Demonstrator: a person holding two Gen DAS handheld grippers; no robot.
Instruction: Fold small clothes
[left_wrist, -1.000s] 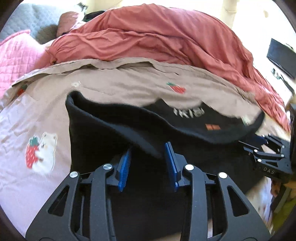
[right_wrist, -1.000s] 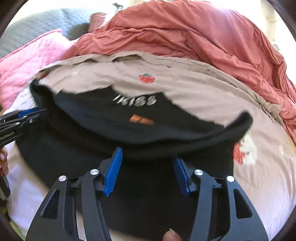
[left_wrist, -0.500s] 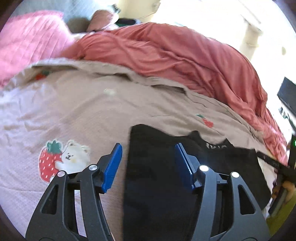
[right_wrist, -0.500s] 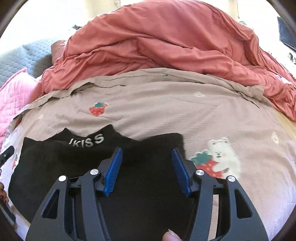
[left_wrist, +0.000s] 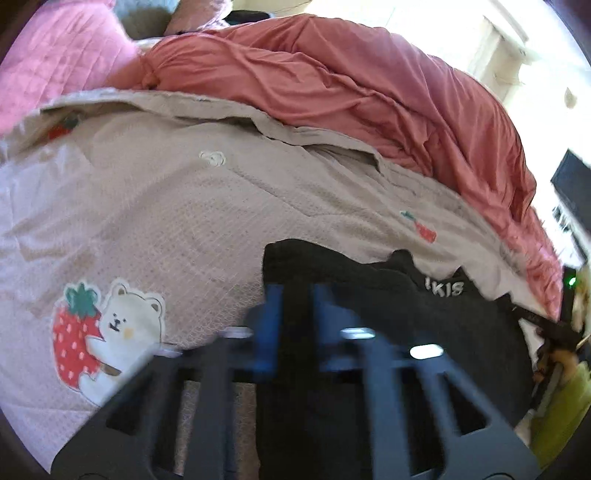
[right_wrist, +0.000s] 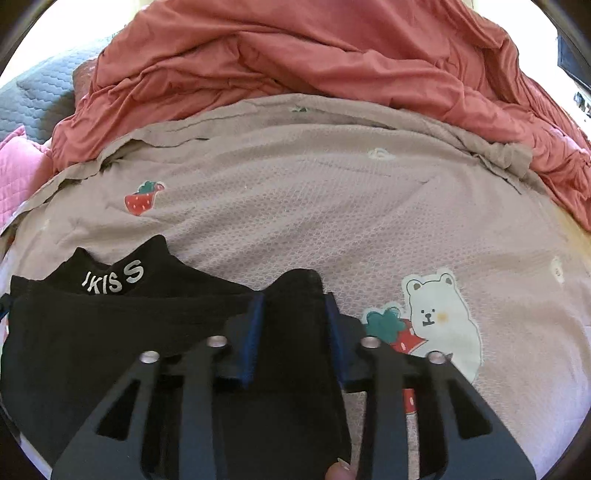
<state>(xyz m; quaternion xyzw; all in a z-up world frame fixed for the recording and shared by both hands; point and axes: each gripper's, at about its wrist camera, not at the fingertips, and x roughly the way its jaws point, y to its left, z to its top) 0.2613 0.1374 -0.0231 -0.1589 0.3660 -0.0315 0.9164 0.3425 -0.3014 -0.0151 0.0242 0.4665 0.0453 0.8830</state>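
— Both grippers have dropped onto the black knit garment with white lettering (right_wrist: 110, 332), which now lies flat on the beige strawberry-and-bear quilt (right_wrist: 332, 206).

— Why a corner each?

— To lift one edge evenly, I'd guess. Left gripper (left_wrist: 295, 314) is blurred; its jaws look pinched together on the left corner. Right gripper (right_wrist: 293, 325) is closing, cloth between the pads.

— Which way does it lie?

— Long axis runs side to side, lettered edge toward the red duvet (right_wrist: 295, 55).
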